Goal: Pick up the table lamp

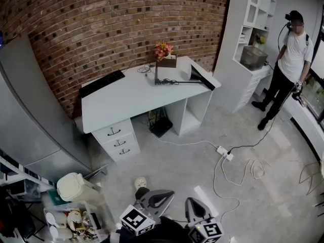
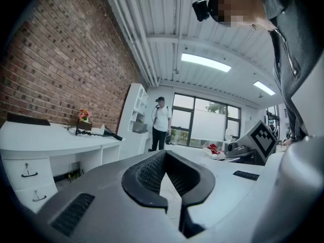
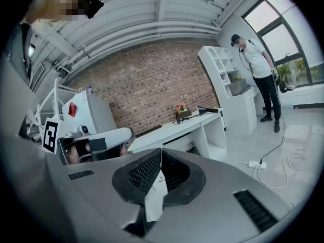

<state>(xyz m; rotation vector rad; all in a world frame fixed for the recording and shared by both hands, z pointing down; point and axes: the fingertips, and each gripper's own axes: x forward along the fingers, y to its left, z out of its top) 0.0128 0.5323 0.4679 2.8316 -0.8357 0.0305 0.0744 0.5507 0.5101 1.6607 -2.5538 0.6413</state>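
The table lamp (image 1: 180,81) lies far off on the white desk (image 1: 131,97): a thin black arm with a black and white head at the desk's right end. It also shows small in the left gripper view, lamp (image 2: 96,131), and in the right gripper view, lamp (image 3: 209,109). My left gripper (image 1: 144,191) and right gripper (image 1: 190,201) sit at the bottom edge of the head view, well short of the desk. Left gripper (image 2: 164,152) is shut with nothing in it. Right gripper (image 3: 161,151) is shut and holds nothing too.
On the desk are a black keyboard (image 1: 101,83) and a flower pot (image 1: 164,52). A power strip (image 1: 225,153) and loose cables (image 1: 255,168) lie on the floor. A person (image 1: 288,59) stands by the white shelf unit (image 1: 253,29). A cluttered cart (image 1: 71,211) stands at the left.
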